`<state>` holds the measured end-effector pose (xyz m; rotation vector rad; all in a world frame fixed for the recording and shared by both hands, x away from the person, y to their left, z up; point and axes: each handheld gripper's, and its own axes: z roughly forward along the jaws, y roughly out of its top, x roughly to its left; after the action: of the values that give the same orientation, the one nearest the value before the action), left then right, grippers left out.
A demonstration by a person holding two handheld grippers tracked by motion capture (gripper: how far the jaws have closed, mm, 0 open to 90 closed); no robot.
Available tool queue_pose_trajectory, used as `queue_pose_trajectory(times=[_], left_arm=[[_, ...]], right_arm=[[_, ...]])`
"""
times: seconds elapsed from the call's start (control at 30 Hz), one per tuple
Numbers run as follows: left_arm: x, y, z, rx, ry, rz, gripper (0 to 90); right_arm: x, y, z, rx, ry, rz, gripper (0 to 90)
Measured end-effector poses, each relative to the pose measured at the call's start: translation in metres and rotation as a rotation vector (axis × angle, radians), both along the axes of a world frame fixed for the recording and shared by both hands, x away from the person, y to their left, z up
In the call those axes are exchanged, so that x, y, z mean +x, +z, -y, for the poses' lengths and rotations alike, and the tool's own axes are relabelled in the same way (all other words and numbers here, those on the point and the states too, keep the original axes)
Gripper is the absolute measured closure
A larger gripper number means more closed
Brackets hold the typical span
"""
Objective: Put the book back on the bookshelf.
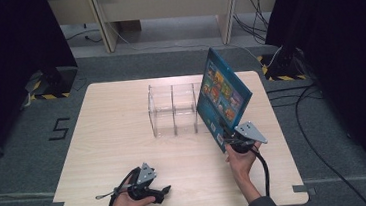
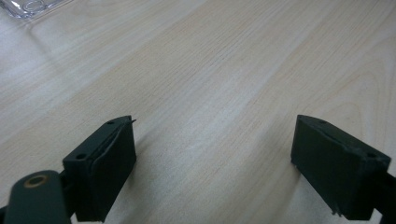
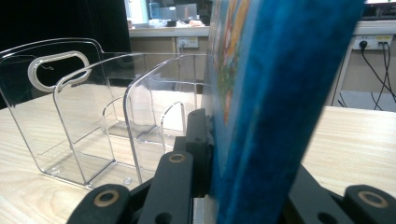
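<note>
Near the front edge of the table (image 1: 99,140), on the left, the left gripper (image 1: 164,190) rests low in the person's hand, well apart from everything else. On the right, the right gripper (image 1: 227,138) holds a blue book (image 1: 223,97) tilted up, just beside the right end of the clear divider rack (image 1: 171,109).

From the left gripper view, the jaws stand spread wide over bare wood.

From the right gripper view, the jaws pinch the book's (image 3: 275,93) lower edge, with the rack's (image 3: 84,116) transparent partitions just to its left.
</note>
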<state>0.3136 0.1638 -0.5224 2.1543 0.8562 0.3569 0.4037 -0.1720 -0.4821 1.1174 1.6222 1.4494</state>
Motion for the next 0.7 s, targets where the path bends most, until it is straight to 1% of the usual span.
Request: queue_pose_trajectory(times=[0.1, 0.13, 0.2, 0.27, 0.4, 0.47, 0.57, 0.6, 0.63, 0.7], left_arm=[[0.000, 0.000, 0.000, 0.000, 0.000, 0.000, 12.9], [0.000, 0.000, 0.000, 0.000, 0.000, 0.000, 12.9], [0.000, 0.000, 0.000, 0.000, -0.001, 0.000, 12.9], [0.000, 0.000, 0.000, -0.001, -0.001, 0.000, 12.9], [0.000, 0.000, 0.000, -0.001, -0.002, 0.000, 12.9], [0.000, 0.000, 0.000, -0.001, -0.002, 0.000, 12.9], [0.000, 0.000, 0.000, -0.001, -0.002, 0.000, 12.9], [0.000, 0.000, 0.000, -0.001, -0.002, -0.001, 12.9], [0.000, 0.000, 0.000, -0.001, -0.002, 0.000, 12.9], [0.000, 0.000, 0.000, -0.001, -0.002, -0.001, 12.9]], right_arm=[[0.000, -0.001, -0.001, 0.008, 0.014, -0.013, 73.7], [-0.001, 0.000, -0.001, -0.005, 0.008, -0.009, 71.4], [-0.002, 0.000, 0.000, -0.030, 0.013, -0.004, 69.0], [-0.003, 0.001, 0.000, -0.023, 0.018, -0.016, 65.7], [-0.007, 0.002, 0.001, -0.061, 0.041, -0.027, 63.1], [-0.008, 0.003, 0.002, -0.080, 0.064, -0.055, 59.3], [-0.011, 0.004, 0.005, -0.095, 0.102, -0.090, 55.4], [-0.013, 0.004, 0.007, -0.110, 0.105, -0.092, 54.3], [-0.015, 0.004, 0.008, -0.110, 0.112, -0.103, 53.4], [-0.017, 0.005, 0.012, -0.105, 0.146, -0.132, 51.9]])
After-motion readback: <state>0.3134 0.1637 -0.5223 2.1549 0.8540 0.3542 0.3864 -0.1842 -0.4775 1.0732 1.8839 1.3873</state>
